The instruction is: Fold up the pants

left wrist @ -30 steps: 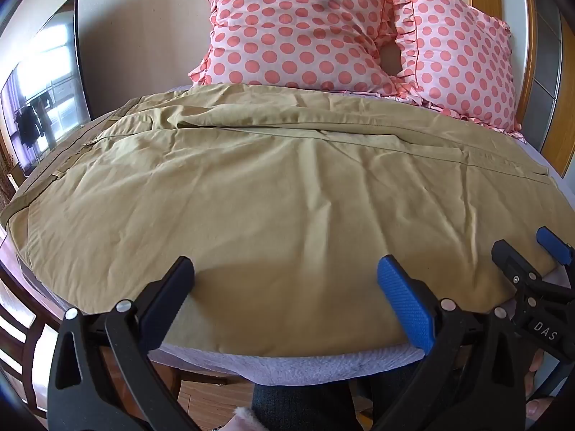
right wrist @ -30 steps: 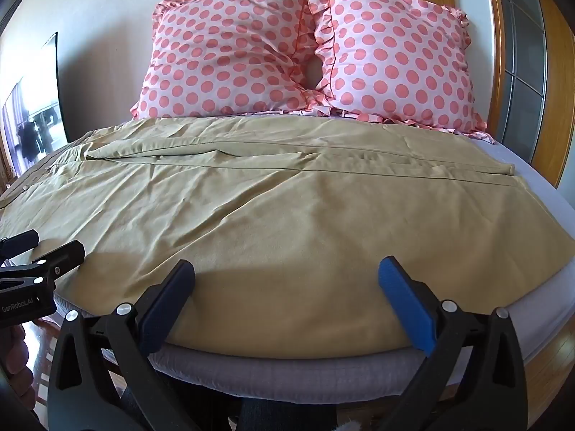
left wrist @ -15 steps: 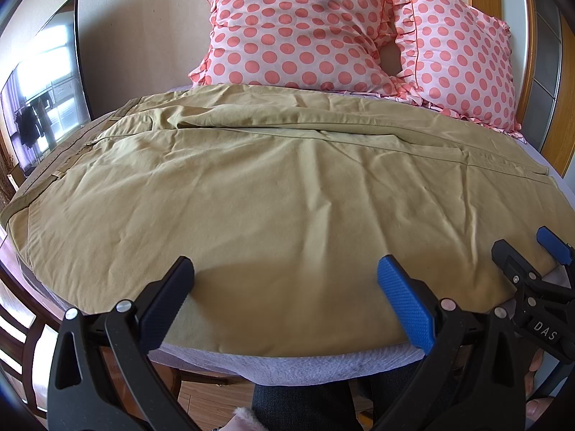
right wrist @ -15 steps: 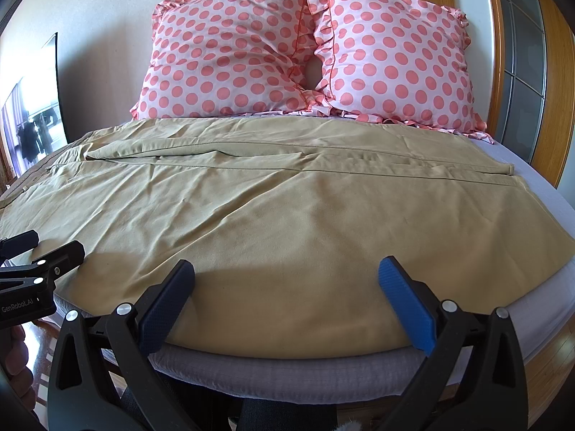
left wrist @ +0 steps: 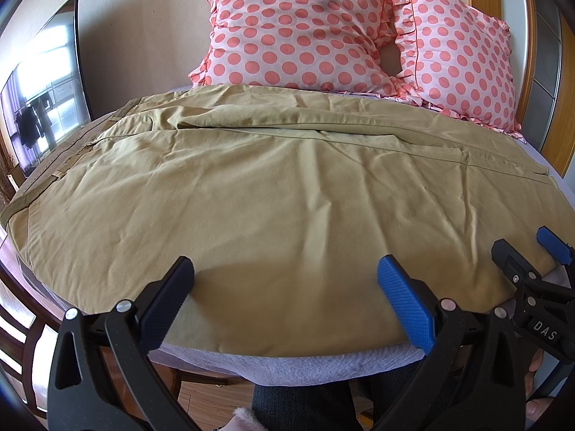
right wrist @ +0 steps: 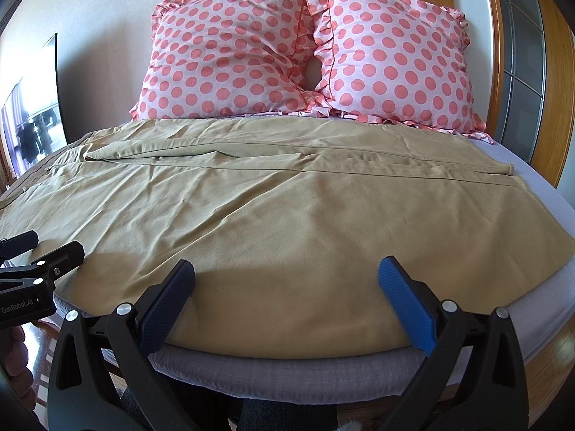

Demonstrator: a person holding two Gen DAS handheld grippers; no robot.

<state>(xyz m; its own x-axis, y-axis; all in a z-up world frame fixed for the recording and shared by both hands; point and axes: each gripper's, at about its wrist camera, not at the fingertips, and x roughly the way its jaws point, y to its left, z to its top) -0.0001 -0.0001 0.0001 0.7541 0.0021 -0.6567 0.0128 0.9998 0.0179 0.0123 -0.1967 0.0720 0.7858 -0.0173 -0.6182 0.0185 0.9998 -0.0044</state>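
Tan cotton pants (left wrist: pixel 287 194) lying flat on grey-sheeted bed (right wrist: pixel 287 362), both legs spread, no fold made yet; whole job remaining. Long axis running 9–3 o'clock, waistband at 9, hems at 3. Left gripper (left wrist: pixel 285 289) & right gripper (right wrist: pixel 286 289) hovering at near edge, tongs released, grasping nothing.

My left view loses the pants (left wrist: pixel 273 194) waistband past the bed (left wrist: pixel 287 366) edge at left; the pants hide most of the bed, and my other gripper is cropped.
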